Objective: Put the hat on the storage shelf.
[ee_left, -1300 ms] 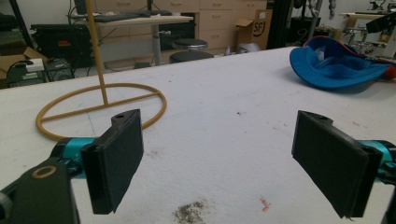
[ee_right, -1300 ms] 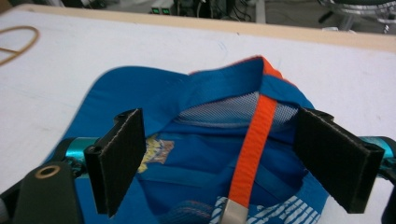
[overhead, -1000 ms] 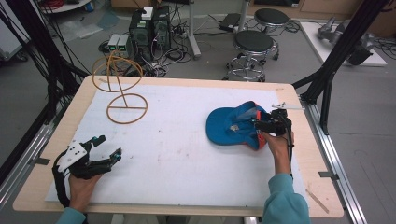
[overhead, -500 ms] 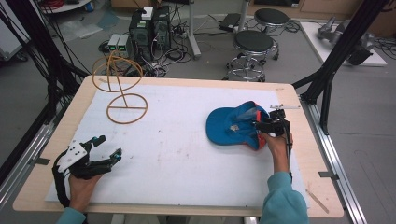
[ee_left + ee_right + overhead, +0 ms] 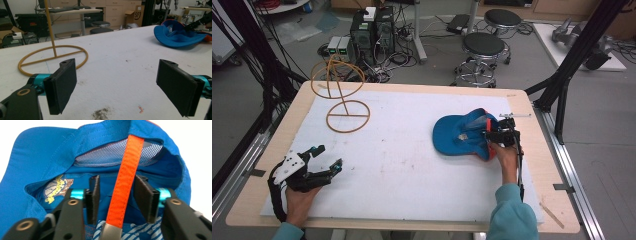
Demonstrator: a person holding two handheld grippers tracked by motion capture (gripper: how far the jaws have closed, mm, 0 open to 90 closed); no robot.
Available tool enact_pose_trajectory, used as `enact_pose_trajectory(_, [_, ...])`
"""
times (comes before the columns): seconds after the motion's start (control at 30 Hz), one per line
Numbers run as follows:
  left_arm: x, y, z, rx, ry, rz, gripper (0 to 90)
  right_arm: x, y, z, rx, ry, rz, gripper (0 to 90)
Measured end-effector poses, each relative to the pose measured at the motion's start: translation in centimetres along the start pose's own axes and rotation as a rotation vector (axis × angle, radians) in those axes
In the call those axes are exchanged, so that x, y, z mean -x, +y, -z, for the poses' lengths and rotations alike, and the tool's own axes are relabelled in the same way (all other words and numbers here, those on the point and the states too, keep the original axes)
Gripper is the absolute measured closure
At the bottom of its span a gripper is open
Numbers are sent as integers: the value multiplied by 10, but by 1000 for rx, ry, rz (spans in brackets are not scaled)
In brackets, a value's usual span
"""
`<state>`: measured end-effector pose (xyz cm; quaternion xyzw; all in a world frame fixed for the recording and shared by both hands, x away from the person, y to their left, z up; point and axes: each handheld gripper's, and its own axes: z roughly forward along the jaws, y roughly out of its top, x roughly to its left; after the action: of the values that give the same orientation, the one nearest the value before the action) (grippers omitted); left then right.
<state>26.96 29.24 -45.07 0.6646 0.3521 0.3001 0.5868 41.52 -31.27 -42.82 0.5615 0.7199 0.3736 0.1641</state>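
Jaws of my right gripper (image 5: 117,200) have just been closing around the orange strap (image 5: 125,180) at the back of the blue cap (image 5: 462,135), but the pads do not press it yet. My left gripper (image 5: 324,160) rests spread wide, well apart from the cap, nearer to the wire stand (image 5: 343,102). I judge this the grasping step. Next I must pinch the strap fully, then lift the cap from the tabletop (image 5: 402,165).
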Motion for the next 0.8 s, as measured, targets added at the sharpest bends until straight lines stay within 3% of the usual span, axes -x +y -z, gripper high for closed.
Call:
enact_pose_trajectory(0.07, [0, 0, 0, 0, 0, -1, 171, -1, 0, 0, -8, -10, 10, 680])
enact_pose_trajectory(0.2, [0, 0, 0, -1, 0, -1, 172, -2, 1, 2, -8, 0, 16, 750])
enact_pose_trajectory(0.67, [0, 0, 0, -3, 1, -6, 172, -4, 4, 15, 24, 11, 12, 773])
enact_pose_trajectory(0.8, [0, 0, 0, -3, 2, -6, 172, -6, 6, 25, 60, 31, 5, 775])
